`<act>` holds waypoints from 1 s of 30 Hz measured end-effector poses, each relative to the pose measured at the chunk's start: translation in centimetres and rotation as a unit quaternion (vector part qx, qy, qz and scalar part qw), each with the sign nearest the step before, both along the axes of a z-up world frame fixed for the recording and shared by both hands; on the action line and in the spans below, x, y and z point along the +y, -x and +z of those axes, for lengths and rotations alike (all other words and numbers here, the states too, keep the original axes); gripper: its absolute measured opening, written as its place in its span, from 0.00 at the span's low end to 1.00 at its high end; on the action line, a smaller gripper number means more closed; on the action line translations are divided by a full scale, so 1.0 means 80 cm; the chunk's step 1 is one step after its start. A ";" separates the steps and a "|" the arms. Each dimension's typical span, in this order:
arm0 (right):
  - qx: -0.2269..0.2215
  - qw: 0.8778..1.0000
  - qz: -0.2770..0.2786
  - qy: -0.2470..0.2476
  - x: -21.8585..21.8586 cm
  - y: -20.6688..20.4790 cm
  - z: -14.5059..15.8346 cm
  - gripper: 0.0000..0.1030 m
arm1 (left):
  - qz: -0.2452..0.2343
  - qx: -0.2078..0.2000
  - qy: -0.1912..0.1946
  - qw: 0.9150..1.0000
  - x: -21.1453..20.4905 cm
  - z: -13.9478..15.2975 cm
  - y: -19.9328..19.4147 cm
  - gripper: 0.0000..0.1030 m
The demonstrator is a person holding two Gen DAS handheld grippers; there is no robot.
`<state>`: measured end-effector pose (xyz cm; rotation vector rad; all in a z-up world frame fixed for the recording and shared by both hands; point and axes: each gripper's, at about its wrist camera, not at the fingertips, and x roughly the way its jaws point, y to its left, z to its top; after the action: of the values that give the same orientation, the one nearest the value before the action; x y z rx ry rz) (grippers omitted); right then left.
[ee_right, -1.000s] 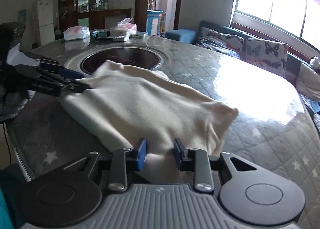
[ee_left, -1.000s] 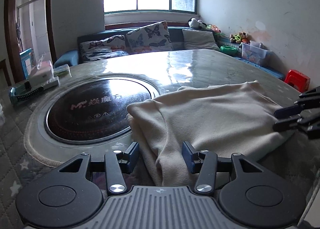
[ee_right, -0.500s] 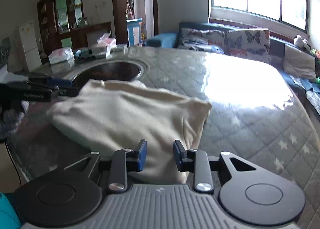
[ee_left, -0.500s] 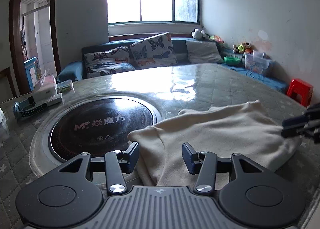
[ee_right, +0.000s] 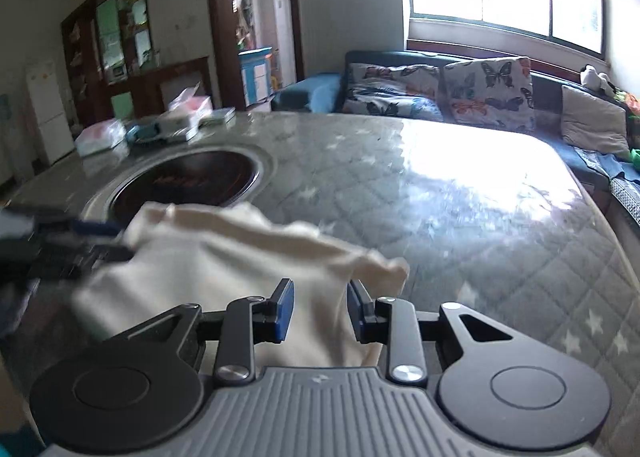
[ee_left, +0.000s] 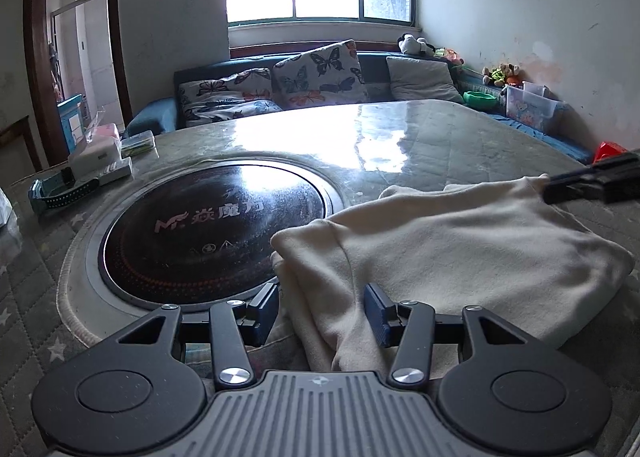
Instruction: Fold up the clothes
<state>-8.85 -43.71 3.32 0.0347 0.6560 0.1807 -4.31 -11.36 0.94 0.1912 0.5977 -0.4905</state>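
Beside the hob [ee_left: 208, 233], the soft, light cloth [ee_left: 460, 253] drooped between the left gripper [ee_left: 322, 309] and right gripper [ee_right: 320, 307], each pinching a bunched edge, probably the best hold.

Butterfly cushions [ee_left: 316, 73] line the sofa [ee_right: 316, 91]; tissue boxes [ee_right: 188, 107] beside the round cooktop [ee_left: 212, 233].

Bare tabletop [ee_right: 460, 193] beyond cloth [ee_right: 224, 261]; boxes [ee_left: 100, 155] at far left edge.

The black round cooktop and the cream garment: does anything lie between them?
No. In the left wrist view the cream garment lies right at the black round cooktop, its corner over the rim, nothing between.
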 end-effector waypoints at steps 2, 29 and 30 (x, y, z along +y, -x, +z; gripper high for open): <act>0.027 0.999 -0.019 -0.012 -0.009 -0.023 -0.010 0.27 | 0.000 -0.001 -0.001 1.000 0.001 0.001 0.000 0.49; -0.006 0.998 0.041 0.047 0.096 0.001 -0.038 0.98 | 0.041 -0.008 0.024 0.999 0.046 0.015 0.023 0.96; -0.003 0.998 0.036 0.044 0.096 -0.001 -0.040 1.00 | 0.043 -0.012 0.026 0.999 0.049 0.016 0.025 0.99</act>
<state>-8.78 -36.07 0.14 -0.0738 0.6594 0.2210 -6.29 -7.47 2.25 0.1215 0.5671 -0.4202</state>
